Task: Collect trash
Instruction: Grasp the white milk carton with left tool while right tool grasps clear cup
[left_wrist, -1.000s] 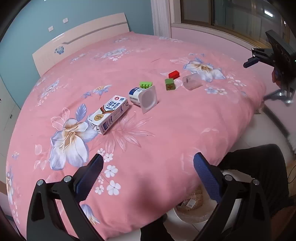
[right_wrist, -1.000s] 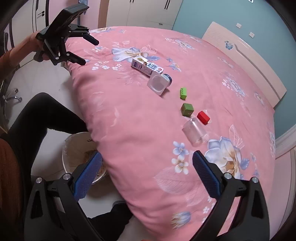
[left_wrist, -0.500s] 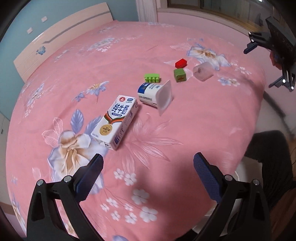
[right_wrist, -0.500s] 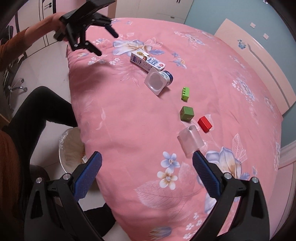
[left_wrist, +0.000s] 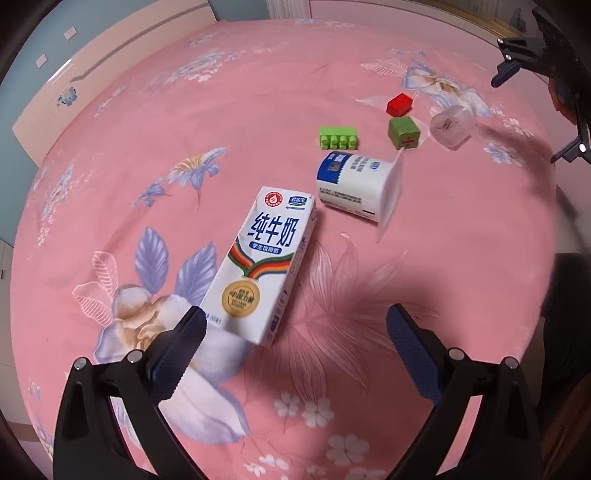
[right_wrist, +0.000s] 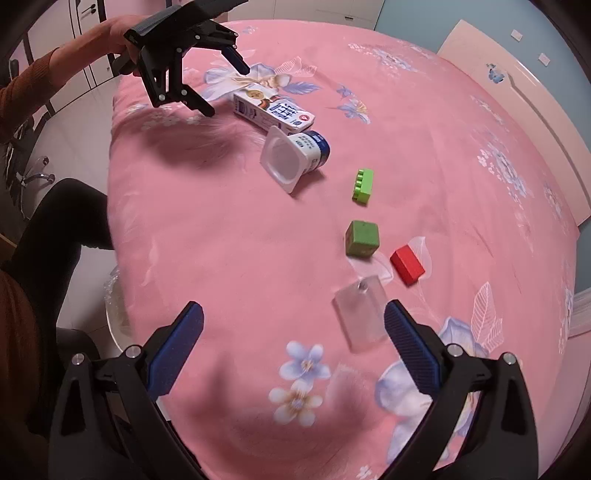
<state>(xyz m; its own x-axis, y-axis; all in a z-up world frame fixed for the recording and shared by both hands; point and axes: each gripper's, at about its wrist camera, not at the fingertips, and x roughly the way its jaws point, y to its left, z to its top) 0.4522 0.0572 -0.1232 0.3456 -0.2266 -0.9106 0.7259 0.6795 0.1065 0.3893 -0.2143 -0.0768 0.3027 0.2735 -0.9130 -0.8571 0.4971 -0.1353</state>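
A white milk carton (left_wrist: 264, 266) lies flat on the pink bed, its near end just ahead of my open left gripper (left_wrist: 295, 339). A white and blue yogurt cup (left_wrist: 356, 188) lies on its side beyond it. A clear plastic cup (right_wrist: 360, 314) lies on its side just inside my open right gripper (right_wrist: 293, 330), near the right finger. In the right wrist view the carton (right_wrist: 273, 110) and yogurt cup (right_wrist: 293, 157) lie far off, with the left gripper (right_wrist: 225, 81) over the carton's end. The clear cup also shows in the left wrist view (left_wrist: 452, 125).
A green studded brick (right_wrist: 362, 185), a green cube (right_wrist: 362, 238) and a red block (right_wrist: 407, 264) lie in a row on the bed (right_wrist: 221, 240). A white bin with a plastic liner (right_wrist: 114, 317) stands on the floor beside the bed edge, next to the person's legs.
Both grippers have moved forward over the bed. The left one has closed in on the milk carton, the right one on the clear cup. Both stay open.
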